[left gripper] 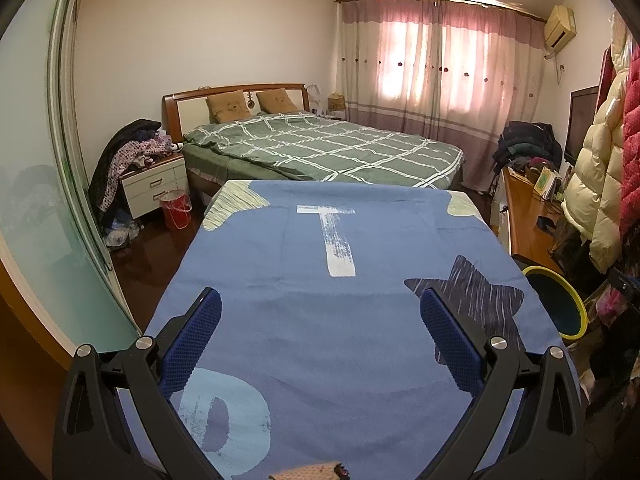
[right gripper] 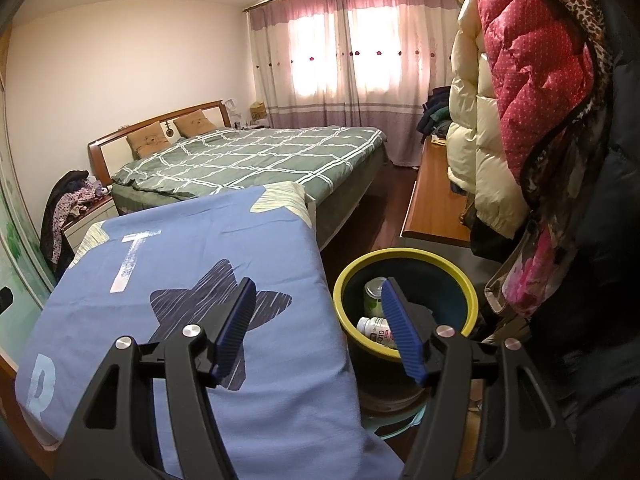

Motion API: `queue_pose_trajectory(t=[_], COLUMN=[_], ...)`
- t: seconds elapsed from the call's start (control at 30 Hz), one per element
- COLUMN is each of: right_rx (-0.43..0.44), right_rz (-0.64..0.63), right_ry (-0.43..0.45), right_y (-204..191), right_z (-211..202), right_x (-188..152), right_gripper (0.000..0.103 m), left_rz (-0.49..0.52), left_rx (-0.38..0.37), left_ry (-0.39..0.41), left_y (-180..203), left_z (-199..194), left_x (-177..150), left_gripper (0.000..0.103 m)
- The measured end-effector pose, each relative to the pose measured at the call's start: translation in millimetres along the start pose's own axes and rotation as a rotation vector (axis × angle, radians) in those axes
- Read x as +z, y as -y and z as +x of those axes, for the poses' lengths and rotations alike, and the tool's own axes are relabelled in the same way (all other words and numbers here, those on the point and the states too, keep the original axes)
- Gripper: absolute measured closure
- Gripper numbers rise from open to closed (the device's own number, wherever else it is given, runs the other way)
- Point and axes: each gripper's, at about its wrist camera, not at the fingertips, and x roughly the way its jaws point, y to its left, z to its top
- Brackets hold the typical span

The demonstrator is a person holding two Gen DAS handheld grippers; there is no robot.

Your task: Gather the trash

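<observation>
A yellow-rimmed bin (right gripper: 404,258) stands on the floor just right of the blue-covered table (right gripper: 192,264). Inside it lie a green can (right gripper: 373,294) and a white bottle (right gripper: 376,330). My right gripper (right gripper: 316,312) hovers over the table's right edge and the bin's near rim, open, with nothing between its blue pads. My left gripper (left gripper: 320,328) is open above the blue cloth (left gripper: 320,272), holding nothing. In the left wrist view the bin (left gripper: 560,304) peeks out past the table's right side. A small knitted item (left gripper: 308,472) shows at the bottom edge.
A bed (left gripper: 320,148) with a green checked cover lies beyond the table. A nightstand (left gripper: 156,184) piled with clothes and a red bucket (left gripper: 176,210) stand at its left. Coats (right gripper: 520,100) hang close at the right above a wooden bench (right gripper: 436,192).
</observation>
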Motion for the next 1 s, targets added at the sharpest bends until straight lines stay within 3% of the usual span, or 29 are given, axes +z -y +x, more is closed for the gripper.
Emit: queue_pose_trajectory(t=[1.0], right_rx=[0.004], right_rz=[0.002], right_ry=[-0.013], right_y=[-3.4], right_z=[6.5], right_x=[-4.1], right_gripper=[0.041], left_rz=[0.006], left_rx=[-0.010], left_ry=[-0.011], left_y=[7.5], left_z=[5.8], left_x=[-5.1], left_gripper=[0.005])
